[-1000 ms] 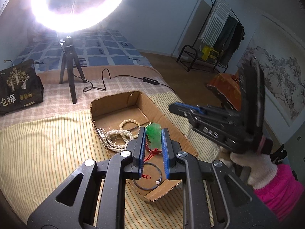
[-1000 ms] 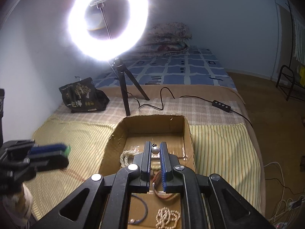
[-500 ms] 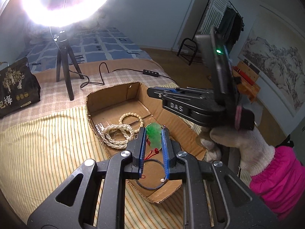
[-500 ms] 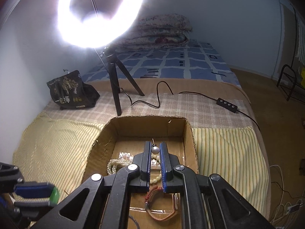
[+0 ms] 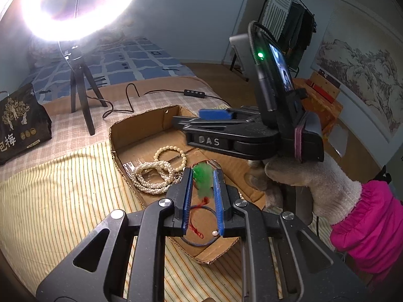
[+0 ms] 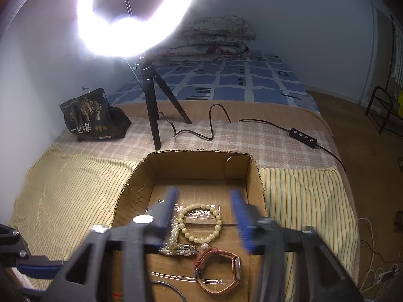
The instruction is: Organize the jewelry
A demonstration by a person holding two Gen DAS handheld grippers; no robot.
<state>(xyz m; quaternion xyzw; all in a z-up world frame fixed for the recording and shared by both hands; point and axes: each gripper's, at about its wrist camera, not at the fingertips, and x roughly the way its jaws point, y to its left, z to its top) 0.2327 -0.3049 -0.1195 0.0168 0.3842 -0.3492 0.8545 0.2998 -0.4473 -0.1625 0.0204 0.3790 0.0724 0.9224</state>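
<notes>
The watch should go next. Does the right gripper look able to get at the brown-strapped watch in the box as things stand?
Probably yes. The right gripper hangs over the cardboard box, its fingers opening with nothing between them, and the watch lies uncovered just below, beside the bead bracelet.

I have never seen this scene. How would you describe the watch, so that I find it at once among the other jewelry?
Look at the open cardboard box on the striped yellow cloth on the bed. On its floor, at the near end below the ring of cream beads, lies the watch. It alone has a flat reddish-brown strap and a rectangular case; its neighbours are strings of beads or pearls.
</notes>
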